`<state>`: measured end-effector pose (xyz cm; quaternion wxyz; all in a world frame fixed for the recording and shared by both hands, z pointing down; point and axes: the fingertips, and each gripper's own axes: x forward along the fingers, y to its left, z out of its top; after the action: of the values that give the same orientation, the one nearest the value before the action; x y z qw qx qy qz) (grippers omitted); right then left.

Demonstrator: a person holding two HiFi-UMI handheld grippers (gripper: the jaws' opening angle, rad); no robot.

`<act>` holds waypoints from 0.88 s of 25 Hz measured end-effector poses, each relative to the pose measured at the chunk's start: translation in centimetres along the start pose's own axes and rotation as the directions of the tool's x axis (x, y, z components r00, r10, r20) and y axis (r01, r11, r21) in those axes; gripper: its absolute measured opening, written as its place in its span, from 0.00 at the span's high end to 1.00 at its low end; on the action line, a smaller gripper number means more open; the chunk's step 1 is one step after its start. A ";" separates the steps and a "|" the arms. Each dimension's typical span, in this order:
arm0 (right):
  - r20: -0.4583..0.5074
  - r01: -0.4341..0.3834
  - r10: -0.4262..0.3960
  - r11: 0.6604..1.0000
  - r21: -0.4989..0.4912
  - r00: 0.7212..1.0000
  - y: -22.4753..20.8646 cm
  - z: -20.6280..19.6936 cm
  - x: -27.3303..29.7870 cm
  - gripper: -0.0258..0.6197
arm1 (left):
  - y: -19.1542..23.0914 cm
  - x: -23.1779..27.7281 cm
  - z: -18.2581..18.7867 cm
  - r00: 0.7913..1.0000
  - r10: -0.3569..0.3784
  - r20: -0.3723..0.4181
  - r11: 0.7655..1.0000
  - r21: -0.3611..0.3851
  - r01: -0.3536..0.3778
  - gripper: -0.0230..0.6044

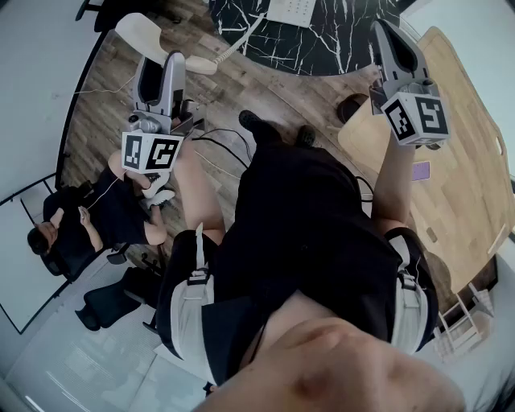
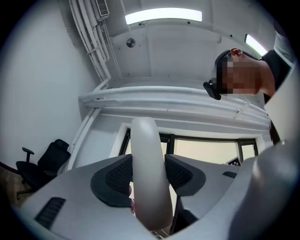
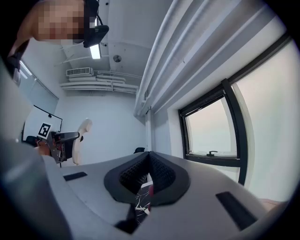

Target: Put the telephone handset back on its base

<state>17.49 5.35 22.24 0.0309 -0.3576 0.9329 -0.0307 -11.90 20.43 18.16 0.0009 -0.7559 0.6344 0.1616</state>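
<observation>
A cream telephone handset [image 1: 153,36] is held up at the upper left of the head view, with my left gripper [image 1: 161,68] shut on its middle. In the left gripper view the handset [image 2: 149,178] stands upright between the two dark pads, which press on both its sides. Its coiled cord [image 1: 241,36] runs toward a white keypad unit [image 1: 291,10], apparently the base, on the black marble table [image 1: 338,36]. My right gripper [image 1: 388,34] is raised at the upper right, apart from the phone. Its pads [image 3: 159,173] meet with nothing between them.
A light wooden table [image 1: 467,169] with a small purple item [image 1: 421,170] stands at the right. A seated person in black [image 1: 88,217] on an office chair is at the left. Wooden floor lies below. A window [image 3: 211,131] faces the right gripper.
</observation>
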 end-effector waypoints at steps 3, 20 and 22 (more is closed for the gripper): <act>0.007 -0.005 0.005 1.000 -0.011 1.000 0.1 0.3 -0.3 0.91 | -0.2 0.1 0.0 1.000 -0.001 -0.009 1.000 -0.002 0.001 0.60; 0.056 -0.028 0.026 0.999 0.038 0.998 -1.4 -0.7 -1.7 0.91 | -2.7 0.9 -2.0 0.998 0.006 -0.056 1.000 0.000 -0.006 0.60; 0.066 -0.041 0.038 0.998 0.049 0.997 -1.4 -0.8 -1.6 0.91 | -2.6 1.1 -2.2 0.998 0.004 -0.060 1.000 -0.006 -0.004 0.60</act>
<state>19.56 5.44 23.18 0.0708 -0.3389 0.9372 -0.0417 -8.69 19.46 19.48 -0.0205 -0.7592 0.6351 0.1409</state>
